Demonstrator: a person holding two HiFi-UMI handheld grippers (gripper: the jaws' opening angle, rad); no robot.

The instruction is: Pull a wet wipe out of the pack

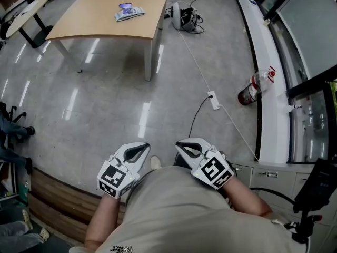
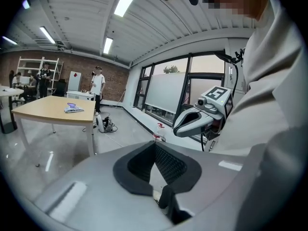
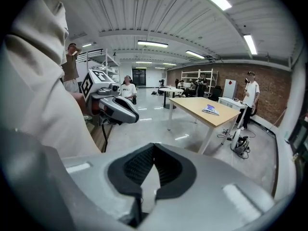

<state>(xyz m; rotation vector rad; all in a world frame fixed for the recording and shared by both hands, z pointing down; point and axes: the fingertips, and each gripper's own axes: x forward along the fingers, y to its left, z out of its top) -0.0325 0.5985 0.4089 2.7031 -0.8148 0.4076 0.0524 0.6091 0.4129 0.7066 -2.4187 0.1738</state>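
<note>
The wet wipe pack (image 1: 129,11) lies flat on a light wooden table (image 1: 95,20) far ahead across the floor, with a purple patch on its top. It shows small in the left gripper view (image 2: 73,109) and in the right gripper view (image 3: 210,110). Both grippers are held close to the person's body, well away from the table. My left gripper (image 1: 144,146) is shut with nothing between its jaws, its tips meeting (image 2: 155,144). My right gripper (image 1: 179,144) is likewise shut and empty (image 3: 154,146). Each gripper sees the other beside it.
A white power strip (image 1: 214,100) and its cable run across the grey floor between me and the table. A bottle of dark red liquid (image 1: 251,89) lies by the white ledge on the right. A white device with cords (image 1: 181,16) sits beside the table leg. People stand at the room's far end.
</note>
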